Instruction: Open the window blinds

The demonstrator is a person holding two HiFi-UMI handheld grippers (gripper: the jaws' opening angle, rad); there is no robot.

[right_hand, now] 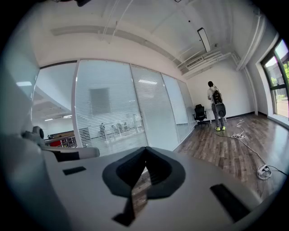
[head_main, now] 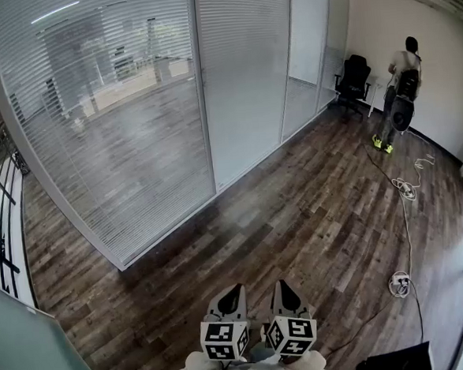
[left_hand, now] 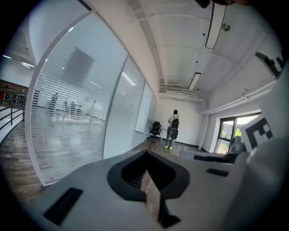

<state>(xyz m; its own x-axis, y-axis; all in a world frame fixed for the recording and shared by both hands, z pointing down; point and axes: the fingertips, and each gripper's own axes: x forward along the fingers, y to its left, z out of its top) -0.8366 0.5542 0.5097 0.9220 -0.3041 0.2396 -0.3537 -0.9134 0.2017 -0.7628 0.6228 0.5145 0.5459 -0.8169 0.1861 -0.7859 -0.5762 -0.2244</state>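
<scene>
Window blinds: well beyond left gripper, right gripper fingers.

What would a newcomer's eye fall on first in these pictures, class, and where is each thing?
First, the tall wall of slatted window blinds, filling the head view's left and centre. Next, a person wearing a backpack stands at the far white wall, upper right, beside a black office chair. White cables trail across the wooden floor on the right.

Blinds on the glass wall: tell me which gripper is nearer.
Left. The left gripper sits toward the blinds, well short; the right gripper is beside it, farther.
</scene>
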